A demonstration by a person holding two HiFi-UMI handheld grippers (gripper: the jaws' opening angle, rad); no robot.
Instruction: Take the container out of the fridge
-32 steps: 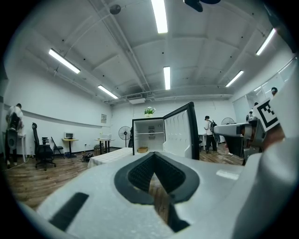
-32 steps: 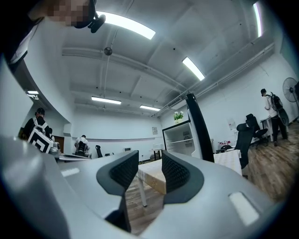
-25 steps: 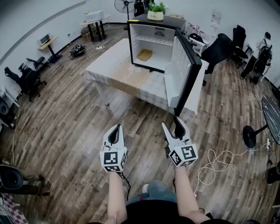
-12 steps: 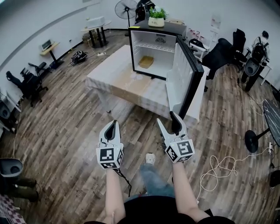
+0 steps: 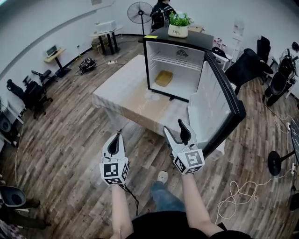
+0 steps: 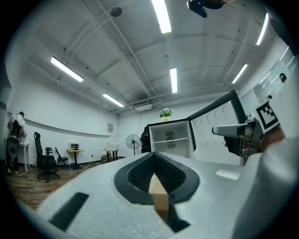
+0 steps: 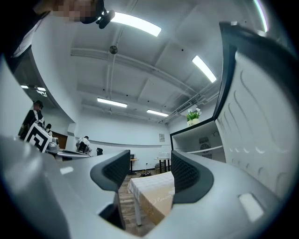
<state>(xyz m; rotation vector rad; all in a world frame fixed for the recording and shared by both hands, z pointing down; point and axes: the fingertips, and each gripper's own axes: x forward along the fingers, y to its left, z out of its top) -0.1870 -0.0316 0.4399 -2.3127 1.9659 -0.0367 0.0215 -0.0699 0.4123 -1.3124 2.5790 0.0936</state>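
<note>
A shallow tan container [image 5: 164, 78] lies on the floor of the open white-lined fridge [image 5: 175, 51], which stands on a cloth-covered table [image 5: 117, 86]. The fridge door [image 5: 219, 107] swings out to the right. Both grippers hover over the wooden floor short of the table's near edge, well away from the container. My left gripper [image 5: 116, 137] [image 6: 155, 161] is shut with nothing in it. My right gripper [image 5: 175, 129] [image 7: 150, 170] stands open and empty, close beside the door's lower edge. The fridge [image 6: 170, 137] [image 7: 201, 140] lies ahead in both gripper views.
A potted plant [image 5: 179, 21] sits on top of the fridge. A brown sheet [image 5: 142, 100] covers part of the table. A standing fan [image 5: 140, 9] and a person [image 5: 163, 11] are behind the fridge. Office chairs [image 5: 245, 65] stand at right, a white cable [image 5: 238, 191] lies on the floor.
The person has walked towards the table, so the fridge and its door loom larger. Both grippers have come forward with it, the right one now next to the door.
</note>
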